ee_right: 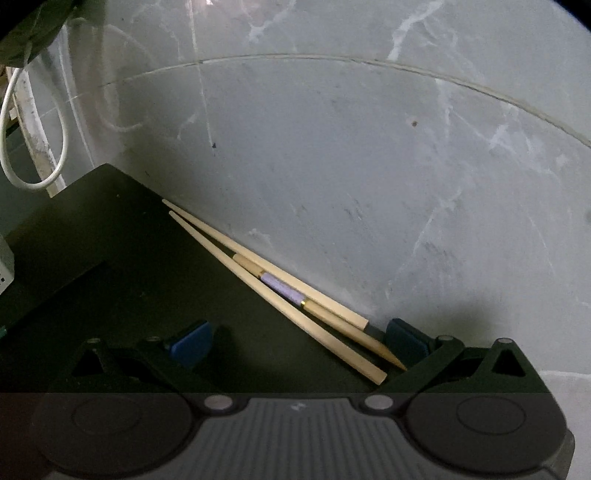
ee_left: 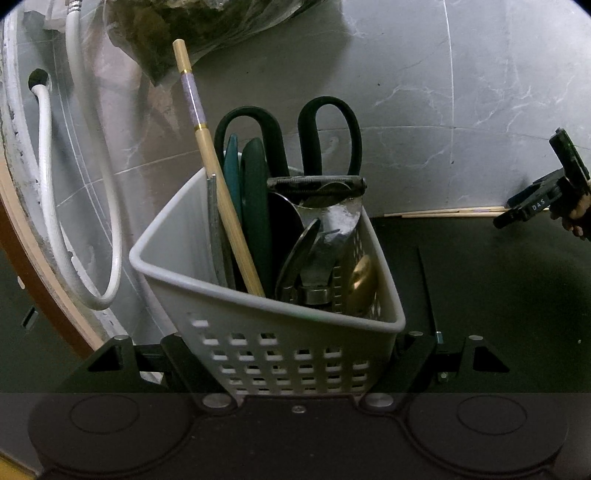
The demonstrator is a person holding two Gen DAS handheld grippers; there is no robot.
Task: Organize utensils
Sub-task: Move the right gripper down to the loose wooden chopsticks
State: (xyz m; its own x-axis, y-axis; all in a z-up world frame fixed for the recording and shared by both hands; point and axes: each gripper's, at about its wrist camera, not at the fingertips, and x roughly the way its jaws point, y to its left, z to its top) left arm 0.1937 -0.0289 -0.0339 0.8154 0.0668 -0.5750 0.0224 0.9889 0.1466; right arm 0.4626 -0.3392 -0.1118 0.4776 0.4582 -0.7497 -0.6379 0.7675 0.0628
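Note:
In the left wrist view my left gripper (ee_left: 291, 354) is shut on a white perforated utensil basket (ee_left: 192, 218), its fingers against both sides near the base. The basket holds black-handled scissors (ee_left: 332, 136), a wooden chopstick with a lilac band (ee_left: 207, 147), green utensils (ee_left: 255, 199) and metal tools (ee_left: 325, 236). In the right wrist view my right gripper (ee_right: 299, 343) is open, its blue pads (ee_right: 192, 343) wide apart around the near ends of three wooden chopsticks (ee_right: 295, 317) that lie on the dark counter against the wall. The right gripper also shows far right in the left wrist view (ee_left: 543, 199).
A grey marble wall (ee_right: 369, 147) stands right behind the chopsticks. White hoses (ee_left: 51, 184) hang at the left by a wooden frame. A plastic bag (ee_left: 192, 29) hangs above the basket. The dark counter (ee_left: 498, 277) stretches right of the basket.

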